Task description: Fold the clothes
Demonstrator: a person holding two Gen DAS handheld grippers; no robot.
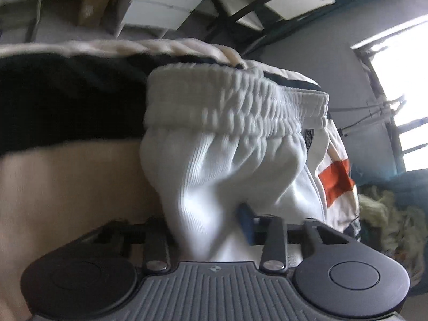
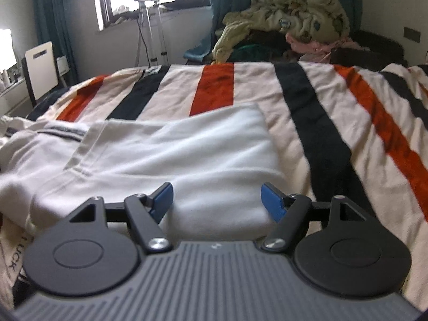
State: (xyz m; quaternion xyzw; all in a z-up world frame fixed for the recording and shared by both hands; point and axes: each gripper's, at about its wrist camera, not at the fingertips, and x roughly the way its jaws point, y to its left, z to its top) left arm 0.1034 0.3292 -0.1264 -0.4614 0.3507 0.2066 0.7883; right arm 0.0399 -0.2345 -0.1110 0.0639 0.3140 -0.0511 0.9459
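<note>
In the left wrist view, your left gripper (image 1: 214,230) is pinching a bunch of the white ribbed garment with a gathered elastic waistband (image 1: 227,139), its fingers closed on the cloth so that only one blue pad (image 1: 244,220) is showing; the waistband is hanging in front of the lens above the cream blanket with black and orange stripes (image 1: 67,93) covering the bed. The fabric is bunching thickly in that grip, so it could be slipping out if you are swinging fast, and the blurred picture suggests you are moving; a loose waistband could also be dragging the layers out of line. In the right wrist view, your right gripper (image 2: 216,200) is hovering with its fingers spread apart and holding nothing, low over the flat white cloth (image 2: 187,155) lying on the striped blanket. Whether that cloth is the same garment, I cannot tell. Coming down too low, you could be catching the blanket along with the cloth. No containers are showing; the heap of olive patterned bedding (image 2: 289,13) is sitting loose beyond the bed.
</note>
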